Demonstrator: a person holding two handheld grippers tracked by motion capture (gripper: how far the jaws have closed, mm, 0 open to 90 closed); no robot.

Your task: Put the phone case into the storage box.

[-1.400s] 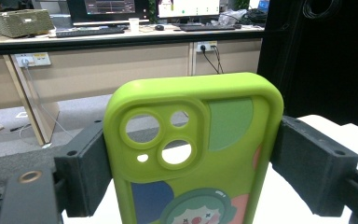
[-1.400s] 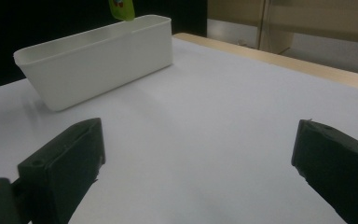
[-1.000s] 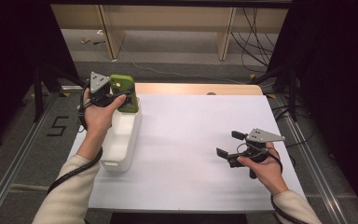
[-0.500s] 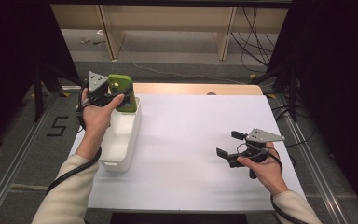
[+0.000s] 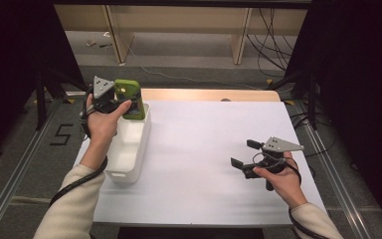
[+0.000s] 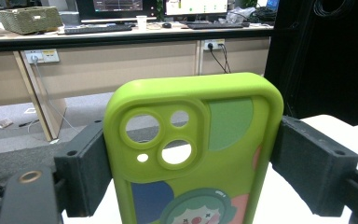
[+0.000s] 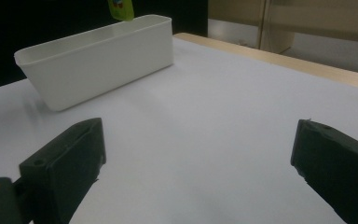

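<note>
Green phone case [image 6: 193, 154] upright between left fingers [image 6: 86, 172].

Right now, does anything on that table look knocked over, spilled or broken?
Nothing stands out. The white bin stands upright on the table, and the green phone case sits straight in the left tongs above the bin's far end.

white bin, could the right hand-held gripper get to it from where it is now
Probably yes. The right hand-held gripper stands open with nothing between its jaws, and bare white table lies between it and the white bin. The left hand-held gripper holds a green phone case over the bin's far end.
</note>
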